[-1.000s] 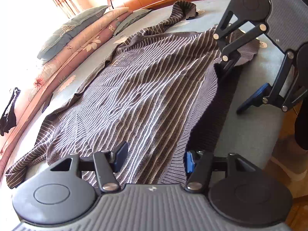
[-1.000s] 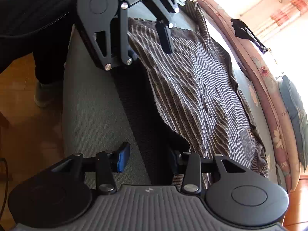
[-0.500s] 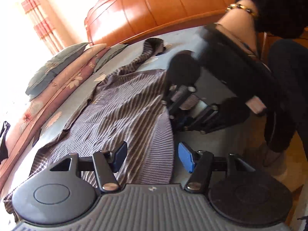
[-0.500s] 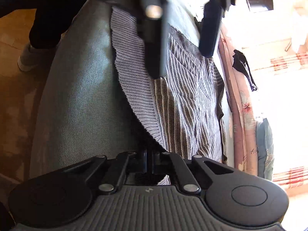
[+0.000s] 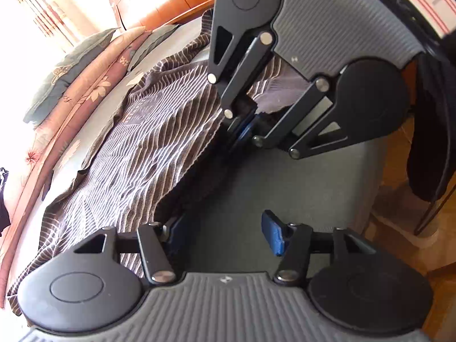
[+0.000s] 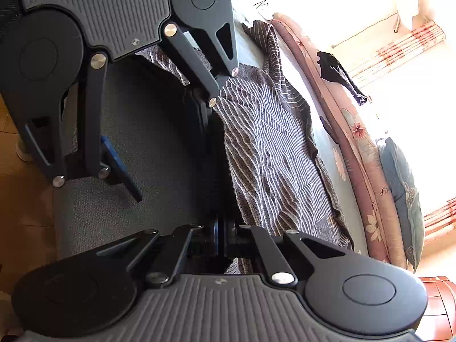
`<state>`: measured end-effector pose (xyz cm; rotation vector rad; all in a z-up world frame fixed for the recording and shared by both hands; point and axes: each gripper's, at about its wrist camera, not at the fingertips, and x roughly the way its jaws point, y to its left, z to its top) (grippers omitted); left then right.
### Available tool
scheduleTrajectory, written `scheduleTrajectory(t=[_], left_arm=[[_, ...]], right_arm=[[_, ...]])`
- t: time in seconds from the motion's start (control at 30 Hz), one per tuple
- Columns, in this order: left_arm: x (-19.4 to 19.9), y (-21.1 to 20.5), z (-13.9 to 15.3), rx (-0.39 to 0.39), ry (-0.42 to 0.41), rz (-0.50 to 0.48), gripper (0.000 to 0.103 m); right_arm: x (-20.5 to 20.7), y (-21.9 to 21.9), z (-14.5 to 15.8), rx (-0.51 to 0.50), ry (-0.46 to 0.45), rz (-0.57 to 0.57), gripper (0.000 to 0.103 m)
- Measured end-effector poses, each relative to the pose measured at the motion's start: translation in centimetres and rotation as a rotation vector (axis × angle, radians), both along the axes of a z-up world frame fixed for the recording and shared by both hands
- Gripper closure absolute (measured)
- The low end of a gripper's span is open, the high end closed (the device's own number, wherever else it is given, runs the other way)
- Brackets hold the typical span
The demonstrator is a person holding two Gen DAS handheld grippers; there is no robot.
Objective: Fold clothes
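Observation:
A brown and white striped sweater (image 5: 136, 148) lies spread flat on the grey bed cover (image 5: 299, 188). My right gripper (image 6: 221, 236) is shut on the sweater's (image 6: 270, 148) near edge, and the left wrist view shows the right gripper (image 5: 245, 126) pinching the cloth. My left gripper (image 5: 225, 230) hovers further along the same edge with its jaws closing. The edge runs beside its left finger, with shadowed bed cover between the pads. In the right wrist view the left gripper (image 6: 162, 148) stands with one finger at the sweater's edge.
Pillows (image 5: 74, 68) and a floral bolster (image 6: 362, 154) line the bed's far side. A wooden headboard (image 5: 159, 2) stands behind. A black garment (image 6: 336, 71) lies on the bolster. The wooden floor (image 5: 404, 219) shows past the bed's near edge.
My right gripper has closed on the sweater's edge. My left gripper has shifted sideways along the edge and its jaws have narrowed.

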<state>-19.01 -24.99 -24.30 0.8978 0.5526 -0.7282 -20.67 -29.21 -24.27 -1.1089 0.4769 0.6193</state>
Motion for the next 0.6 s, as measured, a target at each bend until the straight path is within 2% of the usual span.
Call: scheduleTrajectory(t=[0.1, 0.13, 0.2, 0.33, 0.43, 0.5, 0.6], left_arm=[[-1.1, 0.4, 0.3, 0.014, -0.014, -0.086, 0.048], [-1.0, 0.3, 0.0, 0.032, -0.029, -0.083, 0.048], [-0.8, 0.1, -0.3, 0.057, -0.053, -0.07, 0.054], [-1.2, -0.2, 0.7, -0.027, -0.041, -0.107, 0.051], [-1.2, -1.1, 0.1, 0.014, -0.082, -0.125, 0.051], [-0.7, -1.6, -0.5, 0.036, -0.085, -0.116, 0.053], [-0.2, -2.1, -1.1, 0.047, -0.034, -0.116, 0.057]], right_arm=[[0.1, 0.0, -0.1, 0.008, 0.006, -0.009, 0.099], [0.0, -0.1, -0.1, 0.014, 0.004, -0.01, 0.099], [0.0, -0.1, -0.1, 0.017, 0.014, -0.016, 0.099], [-0.4, -0.1, 0.2, 0.03, 0.035, -0.009, 0.099], [-0.3, -0.2, 0.2, 0.026, 0.049, -0.007, 0.099], [-0.2, -0.3, 0.1, 0.027, 0.053, -0.012, 0.099], [-0.1, -0.5, 0.4, 0.052, 0.067, -0.023, 0.102]])
